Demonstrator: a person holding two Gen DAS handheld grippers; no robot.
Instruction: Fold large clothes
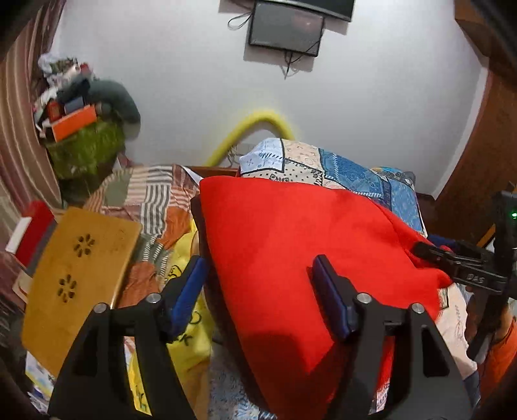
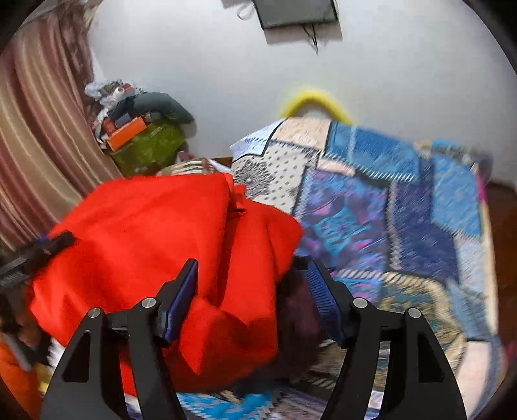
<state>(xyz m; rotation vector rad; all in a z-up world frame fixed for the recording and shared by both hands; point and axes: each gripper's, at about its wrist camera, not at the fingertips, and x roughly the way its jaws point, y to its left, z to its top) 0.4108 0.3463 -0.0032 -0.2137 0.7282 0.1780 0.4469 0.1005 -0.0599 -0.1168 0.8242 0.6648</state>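
Beyond both tools, a bed (image 2: 404, 226) covered with a blue patchwork quilt (image 1: 355, 171), backed by a white wall (image 1: 194, 80) with a dark screen (image 1: 286, 29) mounted high. Spread over the quilt, directly ahead of both sets of jaws, a large red garment (image 1: 284, 245), folded over on itself into a thick, rumpled slab. Left of the left hand-held gripper (image 1: 258, 284), a wooden board (image 1: 77, 278) with flower-shaped cutouts, and just beside its left pad a yellow printed cloth (image 1: 184, 323). Farther off on that side, a green bin (image 1: 84, 152) heaped with clutter, against a striped curtain (image 2: 38, 145). Left hand-held gripper: jaws spread wide, blue pads apart above the red cloth's near left edge, nothing pinched. Right hand-held gripper (image 2: 252, 290): jaws likewise spread, left pad over the red fabric, right pad past its right edge above the quilt, gripping nothing; seen from the left camera at the garment's far right corner.
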